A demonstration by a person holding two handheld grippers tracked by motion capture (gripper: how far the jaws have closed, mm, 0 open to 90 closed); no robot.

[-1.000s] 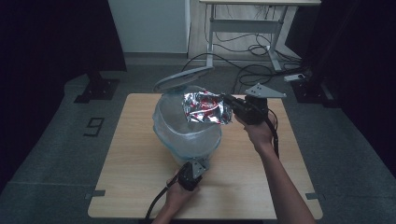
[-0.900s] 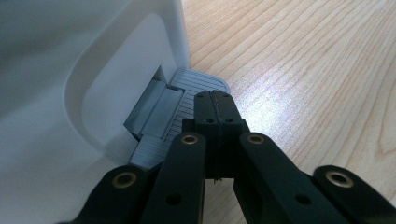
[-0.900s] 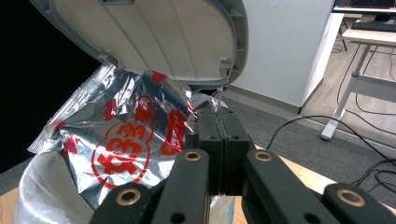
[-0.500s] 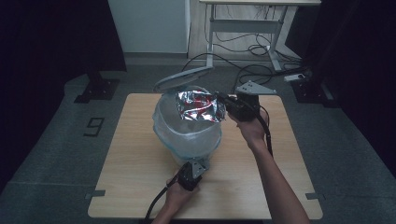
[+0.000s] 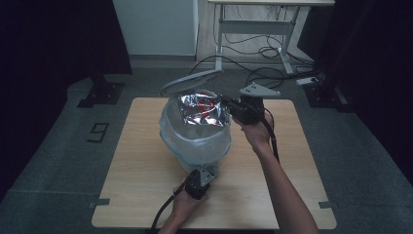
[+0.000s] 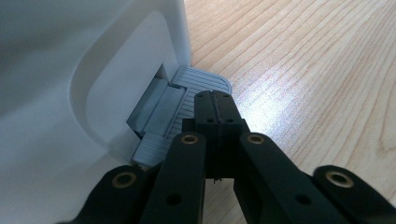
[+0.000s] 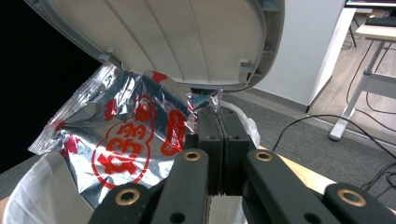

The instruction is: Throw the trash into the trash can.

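Silver foil bag (image 7: pixel 126 140) pinched by right gripper (image 7: pixel 218 122) under raised lid (image 7: pixel 177 37); left gripper (image 6: pixel 213 103), jaws together, presses pedal (image 6: pixel 187 100)

- The bin (image 5: pixel 195 139) stands mid-table (image 5: pixel 146 185), its lid (image 5: pixel 191 82) tilted up at the far side.
- A foil bag (image 5: pixel 203 109) sits over the bin's mouth, under the lid — the right gripper (image 5: pixel 233 108) meets it from the right.
- The pedal (image 6: pixel 187 100) juts from the bin's near foot; the left gripper (image 6: pixel 214 100) rests on it.
- A desk (image 5: pixel 253 29) stands behind the table.
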